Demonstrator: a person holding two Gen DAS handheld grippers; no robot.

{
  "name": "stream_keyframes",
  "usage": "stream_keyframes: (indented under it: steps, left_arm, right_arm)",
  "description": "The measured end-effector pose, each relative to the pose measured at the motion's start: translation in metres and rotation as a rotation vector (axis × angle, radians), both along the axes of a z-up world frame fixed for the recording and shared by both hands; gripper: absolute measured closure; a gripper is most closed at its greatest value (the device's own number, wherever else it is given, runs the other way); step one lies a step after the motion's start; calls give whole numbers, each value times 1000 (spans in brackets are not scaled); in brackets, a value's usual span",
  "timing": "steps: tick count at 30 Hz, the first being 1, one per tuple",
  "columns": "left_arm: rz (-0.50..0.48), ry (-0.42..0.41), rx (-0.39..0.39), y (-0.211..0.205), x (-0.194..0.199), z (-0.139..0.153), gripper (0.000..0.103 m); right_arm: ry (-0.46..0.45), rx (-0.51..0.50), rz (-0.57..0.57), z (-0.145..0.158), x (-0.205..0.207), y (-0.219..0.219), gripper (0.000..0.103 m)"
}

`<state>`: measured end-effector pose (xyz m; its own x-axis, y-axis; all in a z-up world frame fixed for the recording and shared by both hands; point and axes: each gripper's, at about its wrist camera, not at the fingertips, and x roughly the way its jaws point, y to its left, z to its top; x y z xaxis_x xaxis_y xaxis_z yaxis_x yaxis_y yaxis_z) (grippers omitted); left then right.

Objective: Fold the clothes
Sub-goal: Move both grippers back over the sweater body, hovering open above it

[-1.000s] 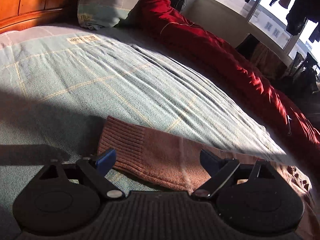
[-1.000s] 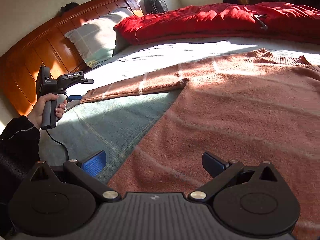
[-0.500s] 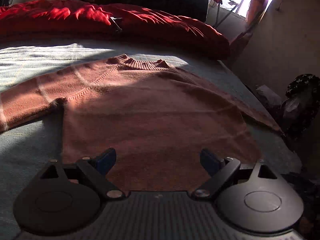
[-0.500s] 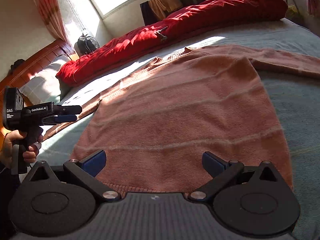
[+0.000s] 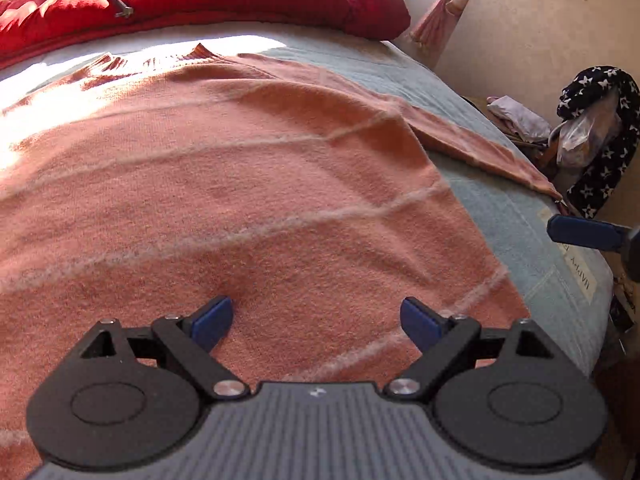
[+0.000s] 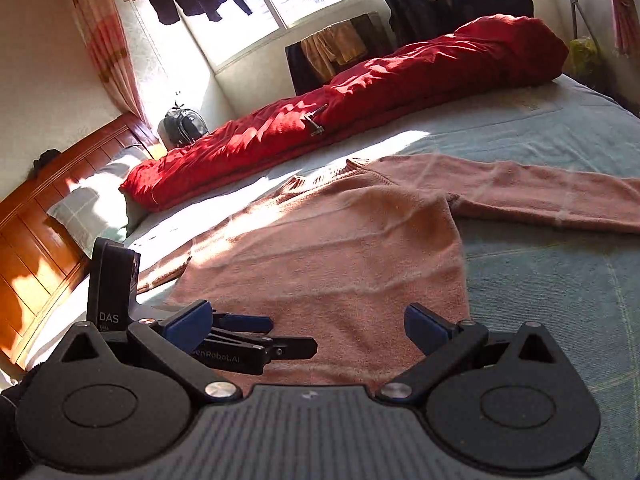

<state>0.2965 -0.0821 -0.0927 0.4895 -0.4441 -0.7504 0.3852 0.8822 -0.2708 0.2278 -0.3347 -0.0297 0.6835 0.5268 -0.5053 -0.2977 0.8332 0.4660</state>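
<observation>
We see the big bed (image 6: 560, 136) first, and on it the pink sweater (image 5: 248, 184) lies spread out flat, not folded, with its neck far from us by the red quilt (image 6: 360, 128) and its bottom edge close to both grippers. Its body runs long from us toward the quilt, and its sleeves reach out sideways. The right sleeve (image 6: 540, 196) lies straight out toward the bed's edge, nearer our right gripper (image 6: 308, 326). Our left gripper (image 5: 316, 318) is low over the bottom part of the sweater, maybe touching it, though we cannot be sure. Both grippers are wide open and hold nothing. The very bottom edge hides under the grippers, the left sleeve is mostly hidden in the bright sun, and the right cuff is cut off.
</observation>
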Motion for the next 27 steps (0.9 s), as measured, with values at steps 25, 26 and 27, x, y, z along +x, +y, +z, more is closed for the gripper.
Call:
stream_keyframes:
  steps: [25, 26, 27]
  left_arm:
    - [68, -115, -37, 7, -43, 6, 3]
    - [61, -121, -36, 5, -44, 6, 3]
    - [54, -127, -36, 2, -45, 6, 3]
  right_arm:
    - [-124, -380, 202, 31, 79, -37, 22]
    - [-130, -415, 196, 37, 98, -40, 27]
    - [-137, -451, 191, 42, 117, -44, 37]
